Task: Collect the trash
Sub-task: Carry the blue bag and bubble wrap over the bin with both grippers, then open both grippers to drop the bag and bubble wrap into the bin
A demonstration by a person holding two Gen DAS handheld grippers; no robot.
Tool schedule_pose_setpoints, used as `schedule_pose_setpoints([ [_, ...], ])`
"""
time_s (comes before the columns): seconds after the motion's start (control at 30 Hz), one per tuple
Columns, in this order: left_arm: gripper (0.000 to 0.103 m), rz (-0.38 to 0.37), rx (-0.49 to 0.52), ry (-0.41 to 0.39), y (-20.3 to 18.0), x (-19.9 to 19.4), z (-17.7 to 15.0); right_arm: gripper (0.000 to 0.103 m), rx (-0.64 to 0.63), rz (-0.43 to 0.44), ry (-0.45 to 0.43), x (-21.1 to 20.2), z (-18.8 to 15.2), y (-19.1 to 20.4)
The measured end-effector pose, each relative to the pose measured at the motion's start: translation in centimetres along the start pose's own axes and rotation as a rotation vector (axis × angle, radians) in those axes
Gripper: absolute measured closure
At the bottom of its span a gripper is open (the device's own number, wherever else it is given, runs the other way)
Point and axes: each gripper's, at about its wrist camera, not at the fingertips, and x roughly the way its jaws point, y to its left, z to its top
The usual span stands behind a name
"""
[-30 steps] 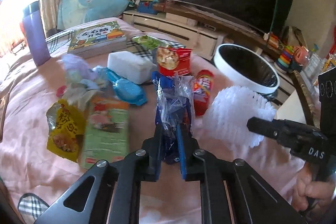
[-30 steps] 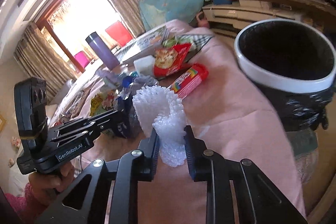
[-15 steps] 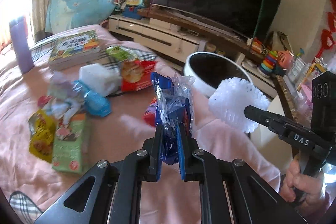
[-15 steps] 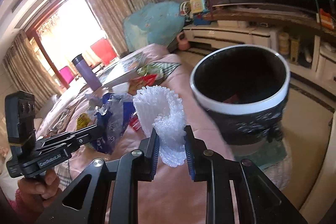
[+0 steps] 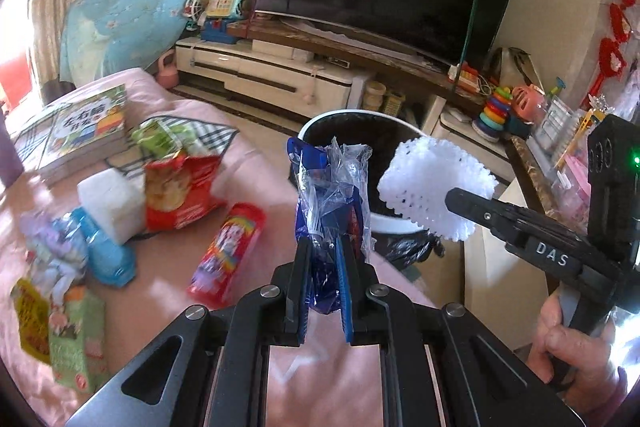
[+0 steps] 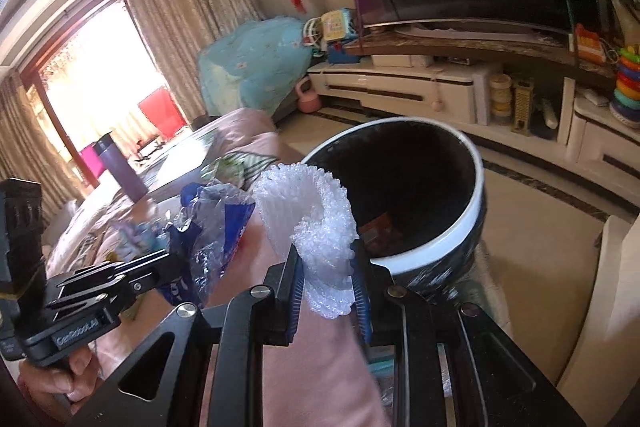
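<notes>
Left wrist first: left gripper [image 5: 323,259] clamped on blue plastic wrapper [image 5: 330,195], near trash bin [image 5: 394,225]; light, crinkly, slippery, best pinched low at the bunched part. Right wrist next: right gripper [image 6: 325,281] squeezing white foam net [image 6: 310,215] beside the bin rim; soft, springy, nearly weightless.

On my right gripper [image 5: 460,195], seen from my left wrist view, white letters read "DAS". On my left gripper [image 6: 176,259], seen from my right wrist view, a small label reads "GenRobot.AI". The book [image 5: 80,131] at far left carries large Chinese characters I cannot make out.
</notes>
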Motion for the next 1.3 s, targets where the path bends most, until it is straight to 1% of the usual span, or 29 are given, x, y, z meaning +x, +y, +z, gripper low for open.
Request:
schedule_pose_setpoints([
  [0.27, 0.092, -0.011, 0.013, 0.021, -1.7, 3.8, 3.3, 0.08, -0.013, -0.064, 0.025, 1.9, 2.3, -1.7],
  [0.47, 0.092, -0.018, 0.019, 0.049, -2.5, 6.7, 5.2, 0.08, -0.023, -0.088, 0.048, 3.2, 3.6, -2.7],
  [0.73, 0.092, -0.018, 0.007, 0.088, -2.7, 10.2, 7.4, 0.08, -0.02, -0.114, 0.076, 4.8, 4.4, -4.2],
  [0.87, 0.091, -0.016, 0.0, 0.096, -2.8, 11.2, 7.7, 0.079, -0.019, -0.116, 0.093, 5.3, 4.4, -4.8],
  [0.93, 0.088, -0.016, -0.003, 0.11, -2.9, 11.8, 8.0, 0.076, -0.022, -0.121, 0.1, 5.6, 4.4, -4.9],
  [0.97, 0.084, -0.012, -0.007, 0.117, -2.9, 12.1, 7.9, 0.076, -0.023, -0.122, 0.102, 5.7, 4.4, -4.8],
  [1.0, 0.082, -0.007, -0.012, 0.12, -3.0, 12.2, 8.0, 0.072, -0.02, -0.122, 0.103, 5.7, 4.5, -4.8],
  [1.03, 0.077, -0.004, -0.024, 0.121, -2.9, 12.3, 8.2, 0.063, -0.013, -0.122, 0.105, 5.8, 4.5, -5.0],
  [1.07, 0.073, -0.007, -0.032, 0.122, -2.9, 12.3, 8.2, 0.06, -0.007, -0.117, 0.107, 5.8, 4.5, -5.1],
  [1.13, 0.061, -0.013, -0.043, 0.11, -2.9, 11.9, 8.2, 0.057, 0.001, -0.114, 0.102, 5.7, 4.5, -5.1],
  [1.17, 0.059, -0.013, -0.043, 0.1, -2.9, 11.6, 8.1, 0.056, 0.004, -0.114, 0.098, 5.4, 4.5, -5.1],
  [1.23, 0.058, -0.017, -0.043, 0.09, -2.8, 11.0, 7.9, 0.048, 0.011, -0.103, 0.088, 5.1, 4.5, -5.2],
  [1.3, 0.056, -0.021, -0.049, 0.084, -2.5, 10.3, 7.3, 0.044, 0.019, -0.095, 0.079, 4.8, 4.4, -5.1],
])
